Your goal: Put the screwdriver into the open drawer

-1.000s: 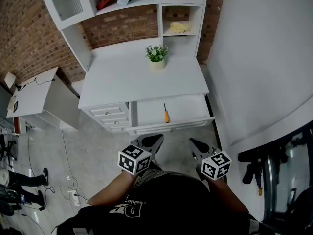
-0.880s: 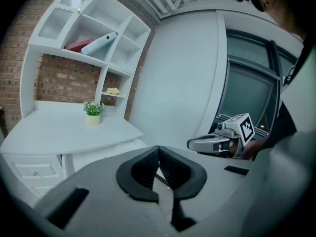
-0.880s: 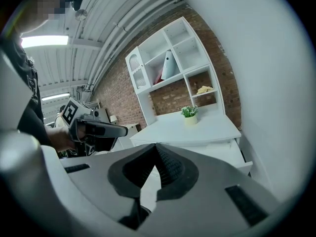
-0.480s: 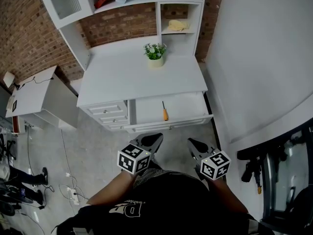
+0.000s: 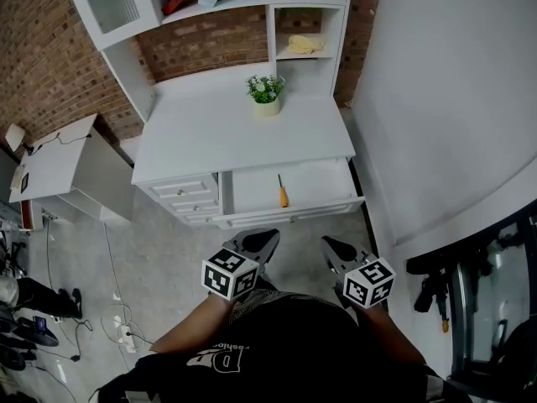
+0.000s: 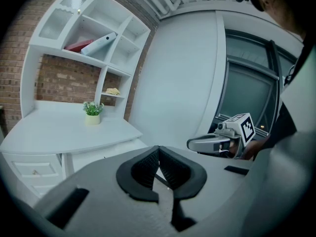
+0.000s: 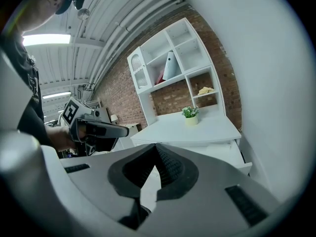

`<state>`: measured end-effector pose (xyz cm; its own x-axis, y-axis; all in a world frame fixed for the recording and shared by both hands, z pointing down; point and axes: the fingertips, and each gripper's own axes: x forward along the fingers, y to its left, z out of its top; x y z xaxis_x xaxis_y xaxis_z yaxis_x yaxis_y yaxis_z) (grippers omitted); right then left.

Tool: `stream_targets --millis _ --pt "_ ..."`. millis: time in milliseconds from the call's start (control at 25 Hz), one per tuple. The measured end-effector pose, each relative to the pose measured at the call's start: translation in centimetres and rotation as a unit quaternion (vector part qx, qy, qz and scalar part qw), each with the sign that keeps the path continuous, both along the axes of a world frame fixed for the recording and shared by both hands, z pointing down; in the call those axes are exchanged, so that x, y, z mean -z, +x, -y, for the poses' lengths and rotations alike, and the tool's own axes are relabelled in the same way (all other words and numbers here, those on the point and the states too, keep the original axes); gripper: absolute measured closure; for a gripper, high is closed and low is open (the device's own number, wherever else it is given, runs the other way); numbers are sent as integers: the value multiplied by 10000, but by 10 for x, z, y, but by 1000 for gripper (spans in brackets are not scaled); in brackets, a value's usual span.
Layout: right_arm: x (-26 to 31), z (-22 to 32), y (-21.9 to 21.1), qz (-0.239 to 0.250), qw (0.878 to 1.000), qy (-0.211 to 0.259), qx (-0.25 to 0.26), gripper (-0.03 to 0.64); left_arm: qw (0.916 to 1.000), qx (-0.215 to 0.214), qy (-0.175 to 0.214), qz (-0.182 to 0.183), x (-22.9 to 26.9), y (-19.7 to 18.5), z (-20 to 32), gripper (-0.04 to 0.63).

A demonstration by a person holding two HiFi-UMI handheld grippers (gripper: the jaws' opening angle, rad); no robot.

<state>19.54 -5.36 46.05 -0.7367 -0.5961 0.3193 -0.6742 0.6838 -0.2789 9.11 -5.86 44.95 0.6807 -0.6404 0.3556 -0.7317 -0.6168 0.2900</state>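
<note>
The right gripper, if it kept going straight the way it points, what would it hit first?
Probably the front panel of the open drawer, which sits just ahead of the right gripper. Depth is unclear, so it could instead pass over it.

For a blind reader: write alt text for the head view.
An orange-handled screwdriver lies in the open drawer of a white desk bearing a potted plant. Nearer the camera, a person holds the left gripper and right gripper, both shut and empty.
</note>
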Motion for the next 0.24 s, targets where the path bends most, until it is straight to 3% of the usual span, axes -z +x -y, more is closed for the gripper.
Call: stream_targets --millis 240 --pt "-1 0 -3 7 10000 -5 11 612 10000 27 -3 12 0 -4 0 578"
